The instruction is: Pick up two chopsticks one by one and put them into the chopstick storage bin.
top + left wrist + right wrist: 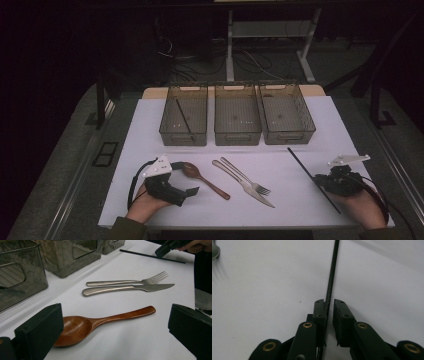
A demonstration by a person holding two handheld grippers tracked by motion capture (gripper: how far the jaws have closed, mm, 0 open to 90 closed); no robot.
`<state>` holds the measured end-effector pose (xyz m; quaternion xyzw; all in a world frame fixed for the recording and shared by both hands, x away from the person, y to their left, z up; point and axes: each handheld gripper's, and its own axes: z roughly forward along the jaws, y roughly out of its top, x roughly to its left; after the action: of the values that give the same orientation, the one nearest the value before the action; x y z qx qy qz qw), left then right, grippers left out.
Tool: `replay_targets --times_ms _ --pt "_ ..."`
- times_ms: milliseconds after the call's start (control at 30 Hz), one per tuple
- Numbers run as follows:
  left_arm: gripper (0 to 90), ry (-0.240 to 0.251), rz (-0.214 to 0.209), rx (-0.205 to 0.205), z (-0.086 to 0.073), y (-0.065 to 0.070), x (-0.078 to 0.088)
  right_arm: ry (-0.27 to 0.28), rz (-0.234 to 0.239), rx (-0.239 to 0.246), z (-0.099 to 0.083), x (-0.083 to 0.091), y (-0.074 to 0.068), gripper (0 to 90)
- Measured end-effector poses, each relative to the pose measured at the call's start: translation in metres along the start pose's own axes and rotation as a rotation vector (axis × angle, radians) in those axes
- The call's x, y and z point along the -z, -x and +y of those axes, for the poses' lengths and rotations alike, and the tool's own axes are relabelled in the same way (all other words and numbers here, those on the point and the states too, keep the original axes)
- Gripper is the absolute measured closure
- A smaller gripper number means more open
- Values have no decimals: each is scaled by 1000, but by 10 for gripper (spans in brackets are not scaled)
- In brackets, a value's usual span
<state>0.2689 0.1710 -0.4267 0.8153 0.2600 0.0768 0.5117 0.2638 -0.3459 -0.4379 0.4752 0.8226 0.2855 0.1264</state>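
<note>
White tabletop point(150, 150) is crossed diagonally by the black chopstick point(305, 170), nipped near its close end by the near-shut right gripper point(329, 306), bins ahead.

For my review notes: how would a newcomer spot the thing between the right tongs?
Look at the white table, near its right edge. The thin black stick lies slanted there, between the right tongs. Unlike the fork, knife and wooden spoon, it is plain and straight.
</note>
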Motion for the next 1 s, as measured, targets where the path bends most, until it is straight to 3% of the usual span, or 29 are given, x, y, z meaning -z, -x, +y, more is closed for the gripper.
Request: replay_targets --times_ms 767,900,1000 --pt "0 -15 -9 -10 0 1 -2 -22 -5 30 1 -3 -3 853" --pt "0 -16 -9 -10 0 2 -2 -20 -11 69 1 -4 -3 850" --pt "0 -19 -11 -12 0 2 -3 -27 -13 67 1 -4 -4 845"
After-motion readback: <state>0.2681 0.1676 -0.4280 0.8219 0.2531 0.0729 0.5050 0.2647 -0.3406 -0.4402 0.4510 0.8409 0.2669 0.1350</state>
